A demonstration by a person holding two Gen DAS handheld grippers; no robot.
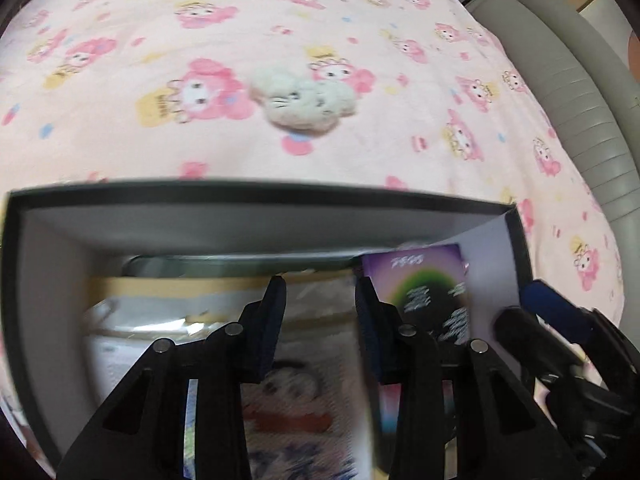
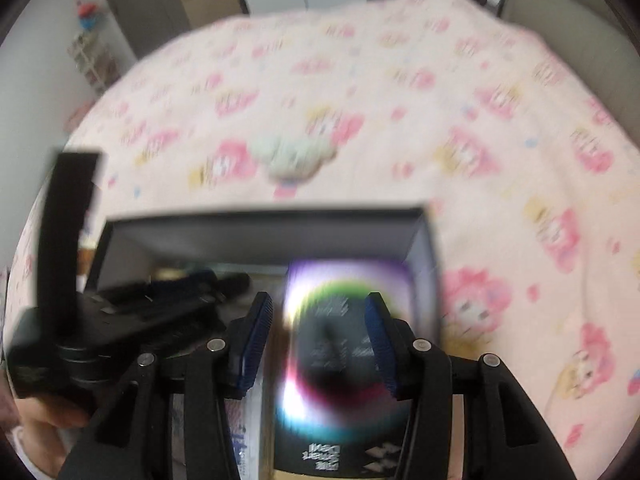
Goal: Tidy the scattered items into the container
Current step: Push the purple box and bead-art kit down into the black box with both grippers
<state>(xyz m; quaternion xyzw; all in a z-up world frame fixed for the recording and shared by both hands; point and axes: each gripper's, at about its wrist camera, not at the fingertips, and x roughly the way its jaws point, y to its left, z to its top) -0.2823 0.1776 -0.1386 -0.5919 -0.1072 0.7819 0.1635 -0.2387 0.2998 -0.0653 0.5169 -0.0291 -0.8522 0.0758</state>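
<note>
Sitting out on the pink blanket [image 1: 120, 148], the fluffy white toy [image 1: 303, 100] is the one thing not yet in the box [image 1: 256, 194]. It lies past the box's far wall, straight ahead of both grippers and well apart from them.

The left gripper [image 1: 320, 292] points down into the box, over a bag with a cartoon picture [image 1: 296, 392]. Its jaws stand apart, and I cannot tell if they pinch the bag.

The right gripper [image 2: 318, 312] hangs over the purple card box [image 2: 344, 344] in the box's right end. Its jaws are apart too. The picture is too blurry to tell if the pads press it.

I think the step in hand is dropping things off inside. Next, one gripper should lift clear, reach over the far wall, open wide and come down on the soft toy.
</note>
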